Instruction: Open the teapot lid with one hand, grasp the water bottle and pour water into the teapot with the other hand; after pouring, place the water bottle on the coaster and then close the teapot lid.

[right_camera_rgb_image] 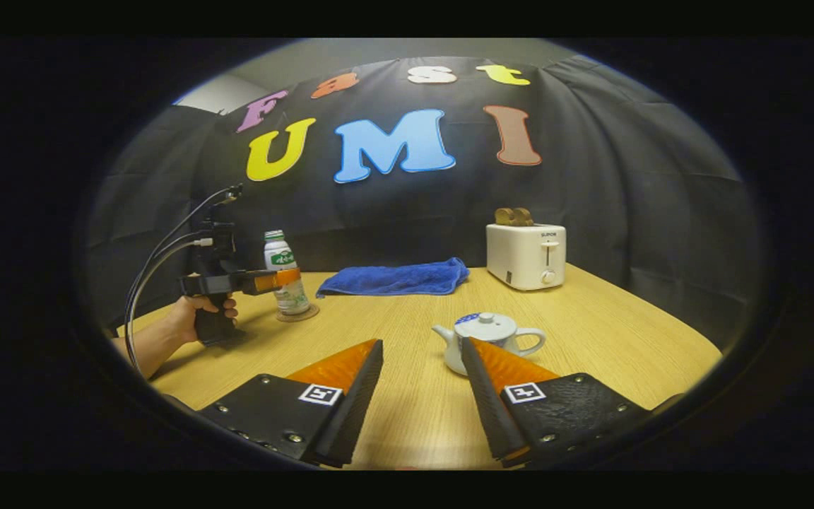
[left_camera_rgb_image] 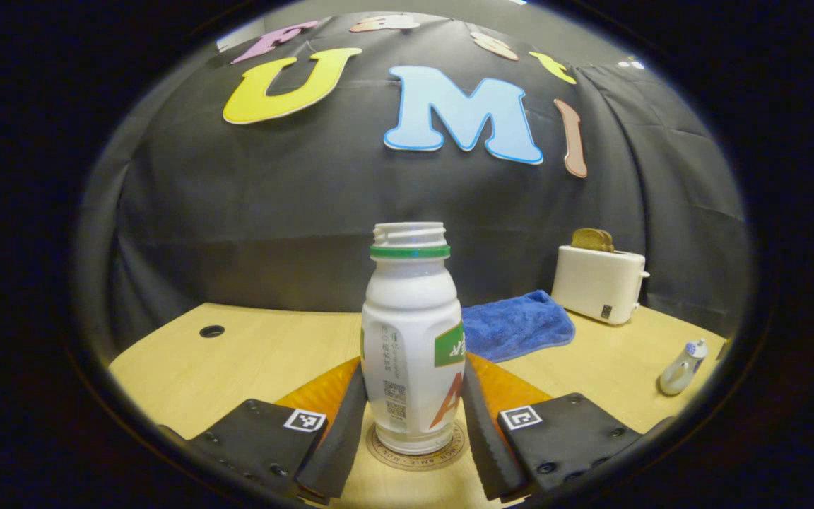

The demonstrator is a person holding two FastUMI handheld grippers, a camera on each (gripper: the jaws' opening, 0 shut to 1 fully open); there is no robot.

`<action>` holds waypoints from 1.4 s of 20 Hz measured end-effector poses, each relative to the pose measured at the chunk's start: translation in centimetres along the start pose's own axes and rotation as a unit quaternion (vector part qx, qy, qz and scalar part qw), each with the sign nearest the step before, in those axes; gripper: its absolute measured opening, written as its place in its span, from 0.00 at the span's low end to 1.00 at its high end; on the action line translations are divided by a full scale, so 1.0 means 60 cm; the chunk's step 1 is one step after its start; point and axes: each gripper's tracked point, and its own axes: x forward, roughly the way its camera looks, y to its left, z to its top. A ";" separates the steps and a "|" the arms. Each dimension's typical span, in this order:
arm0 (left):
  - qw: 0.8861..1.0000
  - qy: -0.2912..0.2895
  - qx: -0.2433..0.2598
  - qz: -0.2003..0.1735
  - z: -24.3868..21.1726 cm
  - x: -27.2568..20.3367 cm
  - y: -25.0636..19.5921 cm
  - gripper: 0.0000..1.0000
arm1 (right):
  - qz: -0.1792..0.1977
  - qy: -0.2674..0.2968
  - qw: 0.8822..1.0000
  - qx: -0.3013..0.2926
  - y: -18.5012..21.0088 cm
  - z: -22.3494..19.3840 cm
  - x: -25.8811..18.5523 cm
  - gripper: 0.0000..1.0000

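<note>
The water bottle stands upright and uncapped on the coaster on the counter, between the left gripper fingers; whether both press on it cannot be told. In the right gripper view, the right gripper gapes wide near the teapot, its lid on. A blue towel and toaster sit behind.
</note>
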 end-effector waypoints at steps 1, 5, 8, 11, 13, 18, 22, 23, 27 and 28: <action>1.000 0.002 0.004 0.000 0.000 0.001 -0.002 0.75 | 0.000 0.000 1.000 0.000 0.000 0.002 0.001 0.69; 1.000 -0.002 0.027 0.001 -0.005 0.000 -0.008 0.79 | 0.005 -0.002 1.000 -0.002 0.006 0.002 0.001 0.69; 1.000 -0.007 0.025 0.013 0.001 -0.010 -0.001 1.00 | 0.008 -0.002 1.000 -0.007 0.009 0.002 0.000 0.69; 1.000 -0.013 0.028 0.007 0.010 -0.022 -0.008 0.97 | 0.014 -0.004 1.000 -0.009 0.016 0.003 -0.003 0.69; 0.999 -0.015 0.039 0.015 0.014 -0.031 0.001 1.00 | 0.017 -0.003 1.000 -0.010 0.021 0.002 -0.005 0.69; 0.999 -0.023 0.028 0.017 0.021 -0.080 -0.002 1.00 | 0.023 -0.005 1.000 -0.012 0.031 0.006 -0.014 0.69; 0.999 -0.041 0.010 0.023 0.020 -0.180 -0.027 0.97 | 0.021 -0.011 1.000 -0.013 0.044 0.011 -0.011 0.69; 0.999 -0.042 0.005 0.028 0.015 -0.210 -0.037 0.98 | 0.016 -0.015 1.000 -0.014 0.049 0.017 -0.007 0.69; 0.996 -0.063 0.006 0.058 0.007 -0.308 -0.078 1.00 | -0.006 -0.035 0.999 -0.022 0.079 0.028 0.017 0.70; 0.997 -0.060 0.005 0.053 0.000 -0.323 -0.095 1.00 | -0.012 -0.038 0.999 -0.023 0.087 0.027 0.021 0.75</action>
